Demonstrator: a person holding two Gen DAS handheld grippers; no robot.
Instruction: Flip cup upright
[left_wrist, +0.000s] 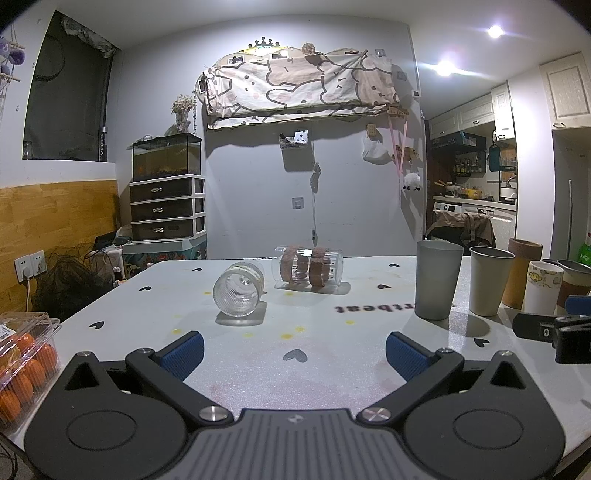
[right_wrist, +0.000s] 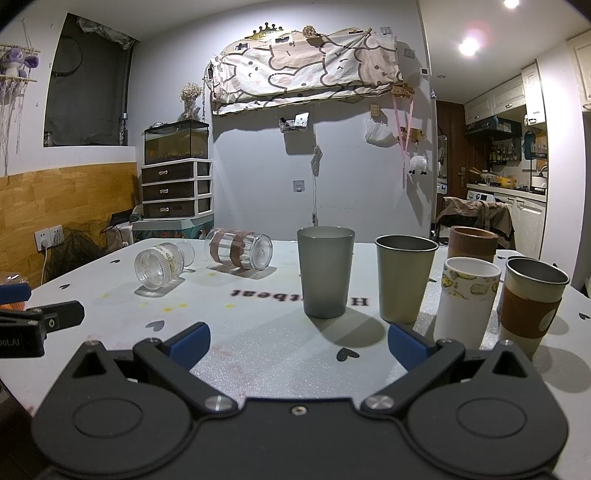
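Two clear glass cups lie on their sides on the white table (left_wrist: 258, 354). A short ribbed glass (left_wrist: 239, 288) lies with its base toward me; it also shows in the right wrist view (right_wrist: 159, 264). A taller glass with brown bands (left_wrist: 308, 266) lies behind it, also in the right wrist view (right_wrist: 239, 249). My left gripper (left_wrist: 294, 355) is open and empty, low over the table in front of the ribbed glass. My right gripper (right_wrist: 298, 345) is open and empty, in front of the upright cups.
Several upright cups stand at the right: a grey tumbler (right_wrist: 325, 271), a beige metal cup (right_wrist: 404, 277), a white patterned cup (right_wrist: 466, 301), a brown-sleeved cup (right_wrist: 532, 302) and a brown cup (right_wrist: 473, 242) behind. A plastic box of oranges (left_wrist: 24, 363) sits at the table's left edge.
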